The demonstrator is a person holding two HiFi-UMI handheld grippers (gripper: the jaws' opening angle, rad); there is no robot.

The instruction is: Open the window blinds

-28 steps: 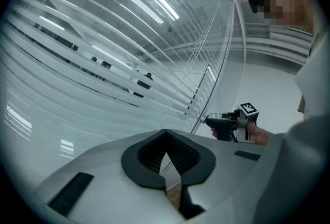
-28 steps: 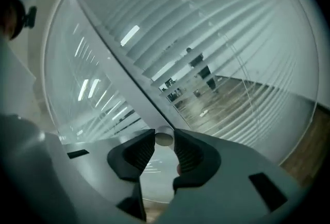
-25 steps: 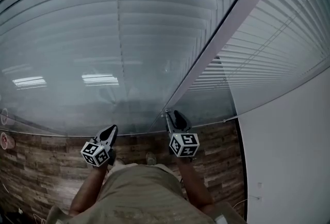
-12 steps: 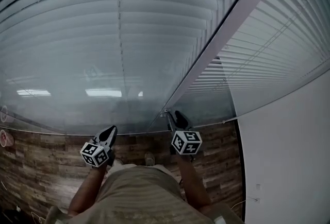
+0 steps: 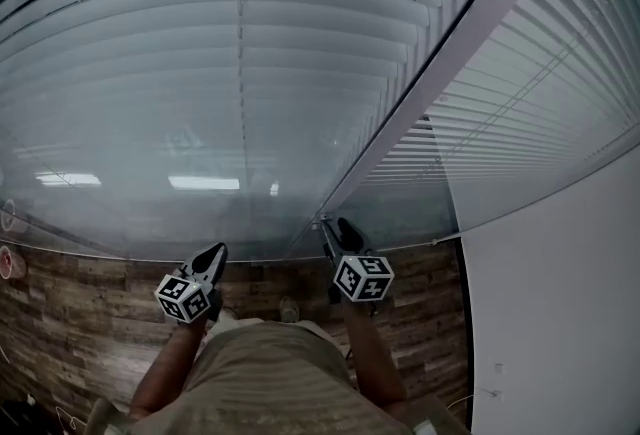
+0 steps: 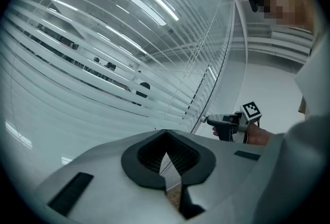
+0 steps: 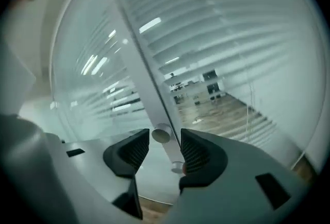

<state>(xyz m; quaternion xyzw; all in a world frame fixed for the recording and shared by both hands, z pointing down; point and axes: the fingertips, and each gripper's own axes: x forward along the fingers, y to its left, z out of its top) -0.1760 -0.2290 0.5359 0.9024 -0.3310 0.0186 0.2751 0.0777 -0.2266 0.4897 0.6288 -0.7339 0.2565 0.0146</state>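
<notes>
White slatted blinds point(image 5: 240, 73) hang behind a glass wall split by a pale frame post point(image 5: 440, 53). A small round knob point(image 7: 161, 134) sticks out from the glass beside the post point(image 7: 139, 63). My right gripper point(image 7: 164, 140) straddles it, open. Its jaws have just been opening, and the knob sits between the pads with a gap on each side. The head view shows the right gripper point(image 5: 338, 231) at the foot of the post. My left gripper point(image 5: 208, 258) is held lower left, away from the knob. In its own view the left gripper point(image 6: 166, 150) is shut on nothing.
A second, smaller knob point(image 7: 178, 168) sits just below the first. A plain white wall point(image 5: 560, 303) closes the right side. Wood-pattern flooring point(image 5: 60, 323) runs under the glass. The glass point(image 5: 150, 183) reflects ceiling lights. The right gripper point(image 6: 227, 124) shows in the left gripper view.
The right gripper's marker cube has rolled slightly at the post. The left gripper has stayed put. The light reflections on the glass have drifted a little.
</notes>
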